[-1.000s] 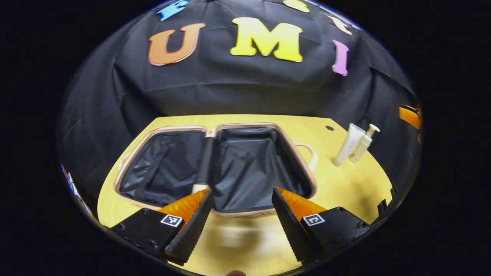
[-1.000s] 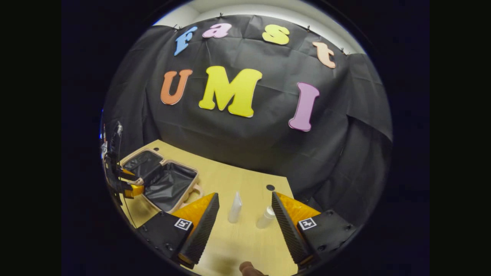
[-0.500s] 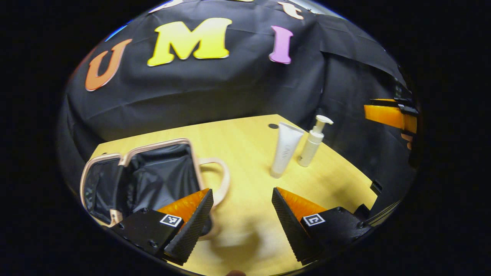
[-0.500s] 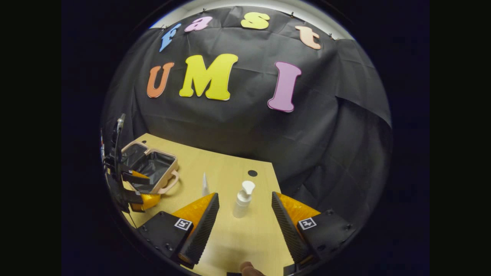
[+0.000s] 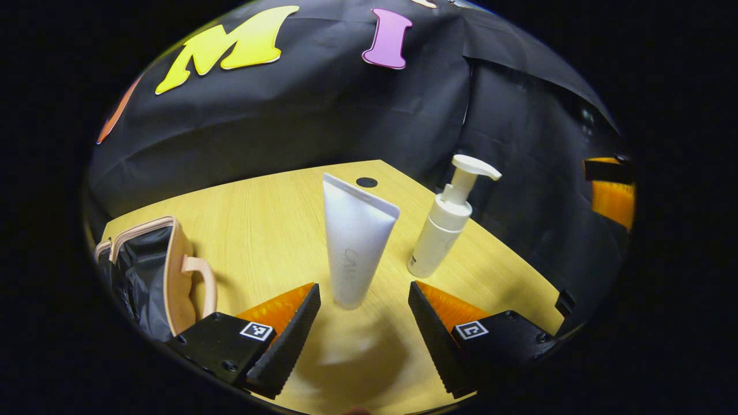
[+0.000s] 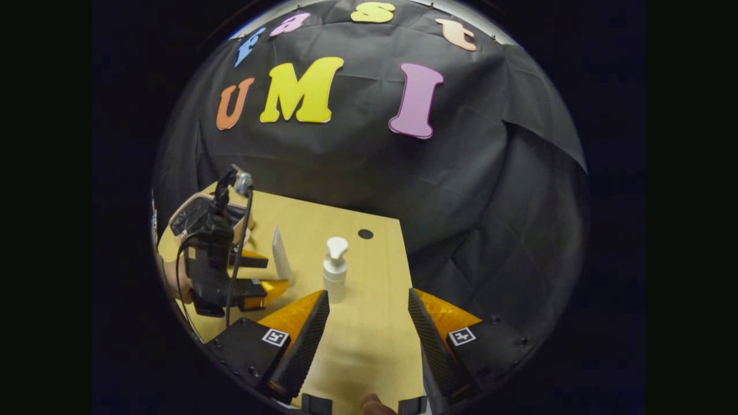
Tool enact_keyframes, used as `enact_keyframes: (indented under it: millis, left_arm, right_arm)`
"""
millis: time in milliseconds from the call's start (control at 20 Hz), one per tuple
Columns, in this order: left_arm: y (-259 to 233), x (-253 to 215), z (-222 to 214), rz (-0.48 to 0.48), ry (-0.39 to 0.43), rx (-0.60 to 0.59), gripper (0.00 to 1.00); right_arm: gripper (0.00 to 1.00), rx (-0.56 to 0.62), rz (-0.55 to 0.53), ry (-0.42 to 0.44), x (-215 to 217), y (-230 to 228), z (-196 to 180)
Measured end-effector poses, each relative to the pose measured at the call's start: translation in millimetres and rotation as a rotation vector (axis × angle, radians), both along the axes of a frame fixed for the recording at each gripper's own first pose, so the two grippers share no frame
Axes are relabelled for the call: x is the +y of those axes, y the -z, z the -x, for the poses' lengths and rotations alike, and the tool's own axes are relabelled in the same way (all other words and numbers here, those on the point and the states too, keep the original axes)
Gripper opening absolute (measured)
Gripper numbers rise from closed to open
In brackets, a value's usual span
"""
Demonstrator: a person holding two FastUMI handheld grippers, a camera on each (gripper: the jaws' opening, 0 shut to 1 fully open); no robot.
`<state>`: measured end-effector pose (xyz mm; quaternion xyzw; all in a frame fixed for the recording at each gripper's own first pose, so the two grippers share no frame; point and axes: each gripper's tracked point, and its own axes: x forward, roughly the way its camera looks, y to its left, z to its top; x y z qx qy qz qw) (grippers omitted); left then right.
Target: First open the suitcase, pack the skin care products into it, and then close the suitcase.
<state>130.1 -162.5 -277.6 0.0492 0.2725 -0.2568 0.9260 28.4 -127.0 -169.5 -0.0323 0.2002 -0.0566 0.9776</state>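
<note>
**Risk note: left tool closing in on the upright tube**

Left tool (image 5: 363, 323): fingers spread wide, holding nothing. The white tube (image 5: 356, 248) stands cap-down on the desk (image 5: 271, 230), its lower end between and just beyond the fingertips, not touched.

Right tool (image 6: 368, 328): also wide open and empty. The pump bottle (image 6: 334, 270) stands upright ahead of it, nearer its left finger and apart from both.

Suitcase (image 5: 153, 271): open at the left of the desk, dark lining visible, well apart from the 2 products. The tube and bottle stand near each other on the right.

Judged risks:
1. The tube balances on a narrow cap. If 1 finger touches first, it could tip, possibly into the bottle.
2. A grip low at the cap may let the tall, soft body swing or slip during the carry.
3. Both tools work the same small patch, so they could collide.
4. The bottle is off centre between the right fingers, so closing there could push it sideways.
</note>
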Motion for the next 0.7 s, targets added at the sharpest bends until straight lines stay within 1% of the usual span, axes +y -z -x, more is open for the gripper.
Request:
enact_keyframes:
  millis: [100,200,250,300,350,400,450,500,550,600,650,700]
  left_arm:
    - [5,-7,-18,0.002,-0.026,-0.006,0.98]
    - [9,-8,-31,-0.011,-0.048,-0.014,0.98]
    - [12,-8,-37,-0.022,-0.059,-0.019,0.96]
    - [12,-8,-40,-0.027,-0.064,-0.021,0.90]
    - [12,-7,-42,-0.032,-0.071,-0.025,0.94]
    - [13,-8,-42,-0.031,-0.073,-0.023,0.84]
    - [14,-7,-42,-0.034,-0.078,-0.022,0.73]
    - [13,-8,-41,-0.031,-0.075,-0.018,0.65]
    - [11,-6,-39,-0.041,-0.082,-0.016,0.61]
    - [11,-3,-36,-0.048,-0.086,-0.010,0.62]
    - [11,-1,-31,-0.049,-0.091,0.008,0.52]
    - [11,2,-26,-0.050,-0.099,0.025,0.49]
  right_arm:
    - [0.82,0.024,-0.022,-0.008,-7,13,-5]
    - [0.81,0.043,-0.025,-0.031,-10,23,-12]
    - [0.81,0.050,-0.024,-0.046,-10,27,-16]
    - [0.82,0.053,-0.028,-0.064,-9,31,-20]
    - [0.82,0.055,-0.039,-0.092,-4,34,-25]
    - [0.82,0.056,-0.048,-0.114,1,38,-30]
    - [0.81,0.059,-0.055,-0.130,5,42,-36]
    - [0.82,0.065,-0.064,-0.143,9,47,-44]
    - [0.82,0.070,-0.073,-0.155,14,51,-50]
    - [0.82,0.071,-0.084,-0.164,19,54,-57]
    - [0.82,0.068,-0.094,-0.172,24,56,-64]
    - [0.82,0.067,-0.103,-0.176,28,58,-72]
